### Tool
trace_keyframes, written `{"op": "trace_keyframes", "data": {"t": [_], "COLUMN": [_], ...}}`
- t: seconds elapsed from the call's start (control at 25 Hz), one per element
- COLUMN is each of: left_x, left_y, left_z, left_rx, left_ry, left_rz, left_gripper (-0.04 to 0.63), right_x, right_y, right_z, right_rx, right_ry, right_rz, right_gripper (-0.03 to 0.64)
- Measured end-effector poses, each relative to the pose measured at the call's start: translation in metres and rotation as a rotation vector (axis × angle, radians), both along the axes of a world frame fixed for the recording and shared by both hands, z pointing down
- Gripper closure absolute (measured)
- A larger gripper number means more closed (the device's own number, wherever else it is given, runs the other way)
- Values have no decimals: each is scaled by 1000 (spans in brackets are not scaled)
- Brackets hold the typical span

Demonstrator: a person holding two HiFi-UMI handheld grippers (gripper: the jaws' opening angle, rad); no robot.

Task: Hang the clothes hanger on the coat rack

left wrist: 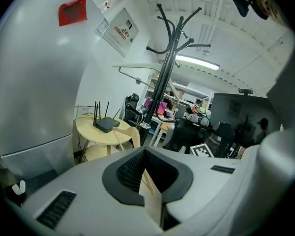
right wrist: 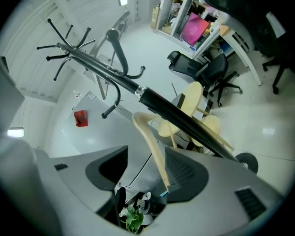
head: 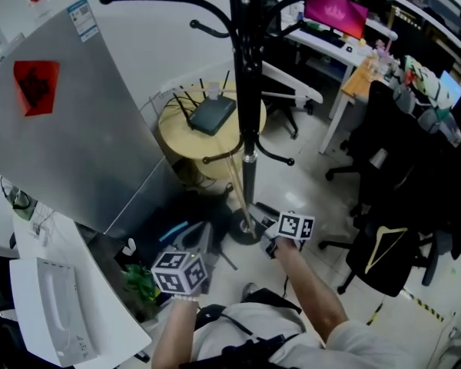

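Observation:
The black coat rack rises in the middle of the head view, its base on the floor just ahead of both grippers. A pale wooden clothes hanger stands low beside the pole. My left gripper is shut on one wooden end of the hanger; the rack stands ahead of the left gripper. My right gripper is open by the base. In the right gripper view the hanger's arm runs between the wide jaws of the right gripper, close to the right-hand pad, with the pole just beyond.
A round yellow table carrying a black router stands behind the rack. A large grey cabinet with a red sticker fills the left. Black office chairs and a desk crowd the right. A green plant sits near my left gripper.

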State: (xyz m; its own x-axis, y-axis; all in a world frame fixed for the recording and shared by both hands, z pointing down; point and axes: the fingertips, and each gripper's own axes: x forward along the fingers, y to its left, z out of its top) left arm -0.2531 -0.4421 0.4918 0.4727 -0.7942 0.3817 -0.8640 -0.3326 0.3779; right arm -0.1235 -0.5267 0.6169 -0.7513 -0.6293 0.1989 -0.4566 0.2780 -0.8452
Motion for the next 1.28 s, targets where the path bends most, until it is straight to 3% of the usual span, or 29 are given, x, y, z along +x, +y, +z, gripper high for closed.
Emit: {"op": "trace_keyframes", "data": {"t": [0.12,0.28,0.32,0.56,0.76,1.04,1.28], "left_x": [4,8,8,-1,-6,-2,25], "left_y": [7,25,32,72,114,179,225], "left_z": [-5,-16,-18,-31,-39,-30,-31], "left_rx": [14,38,45,74,83,43,36], "left_ry": [28,66,70,104,140,175,190], "left_rz": [42,102,117,185,258,337,389], "left_gripper": [604,606,606,604,604,604,604], "right_x": [12,22,23,8,-6,-21,-15], "right_y": [17,52,61,122,186,268,322], "right_z": [-27,-68,-78,-139,-171,-166,-164], "right_rx": [34,90,105,213,256,234,246], "right_ry": [6,19,28,53,169,222,287], "right_rz": [54,133,150,182,237,267,267], "right_gripper": [370,584,609,609,611,611,611]}}
